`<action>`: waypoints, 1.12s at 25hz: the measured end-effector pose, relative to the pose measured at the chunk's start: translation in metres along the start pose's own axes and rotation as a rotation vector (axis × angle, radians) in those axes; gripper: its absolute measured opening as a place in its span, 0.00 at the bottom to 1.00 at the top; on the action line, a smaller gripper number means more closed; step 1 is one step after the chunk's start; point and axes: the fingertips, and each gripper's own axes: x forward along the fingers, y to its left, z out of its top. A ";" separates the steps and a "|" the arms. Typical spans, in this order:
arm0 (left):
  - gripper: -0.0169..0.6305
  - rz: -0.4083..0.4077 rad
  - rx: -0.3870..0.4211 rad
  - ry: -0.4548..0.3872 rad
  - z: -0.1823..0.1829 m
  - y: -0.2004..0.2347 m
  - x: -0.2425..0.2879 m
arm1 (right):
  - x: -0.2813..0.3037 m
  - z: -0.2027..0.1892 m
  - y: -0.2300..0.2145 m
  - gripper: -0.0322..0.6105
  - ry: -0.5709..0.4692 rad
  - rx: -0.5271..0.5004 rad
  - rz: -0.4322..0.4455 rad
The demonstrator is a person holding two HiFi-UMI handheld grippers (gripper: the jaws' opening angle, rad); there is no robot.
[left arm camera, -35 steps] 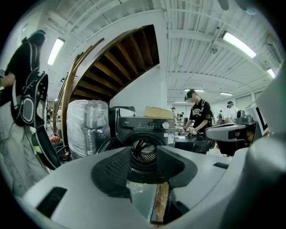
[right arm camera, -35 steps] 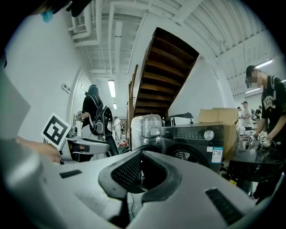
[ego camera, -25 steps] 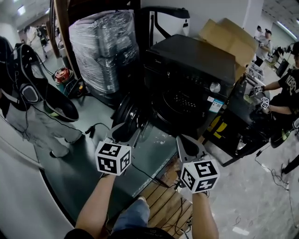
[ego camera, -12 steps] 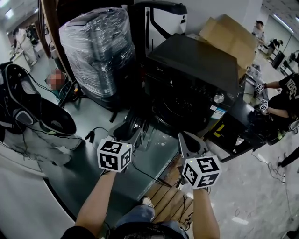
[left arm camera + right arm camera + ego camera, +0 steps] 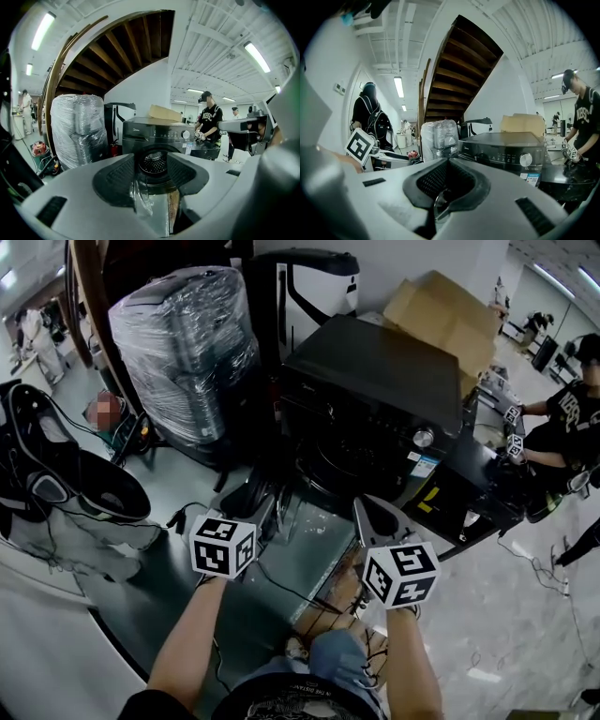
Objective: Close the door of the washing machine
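A black front-loading washing machine [image 5: 384, 395] stands ahead of me, and its drum [image 5: 153, 162] shows through the open front. Its round glass door [image 5: 255, 491] hangs open toward the left, low beside the machine. My left gripper [image 5: 265, 512] is held just short of that door; its jaws are opening and nothing is between them. In the left gripper view the door [image 5: 139, 199] shows edge-on between the left gripper [image 5: 152, 165] jaws. My right gripper [image 5: 373, 519] hovers in front of the machine's lower right, open and empty. The right gripper [image 5: 450, 180] looks past the door [image 5: 440, 206].
A plastic-wrapped appliance [image 5: 178, 343] stands left of the machine and a cardboard box [image 5: 441, 301] behind it. A person [image 5: 574, 399] works at a dark bench [image 5: 478, 474] to the right. Cables [image 5: 281, 582] and a wooden pallet [image 5: 333, 610] lie underfoot. Black gear [image 5: 56, 474] hangs at left.
Both grippers have lifted slightly and the head view has shifted. The door hangs open as before. My leg has come into view at the bottom.
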 end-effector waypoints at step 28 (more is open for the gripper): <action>0.40 0.012 0.067 0.252 -0.089 0.066 0.062 | 0.045 -0.026 0.005 0.08 0.048 -0.007 0.066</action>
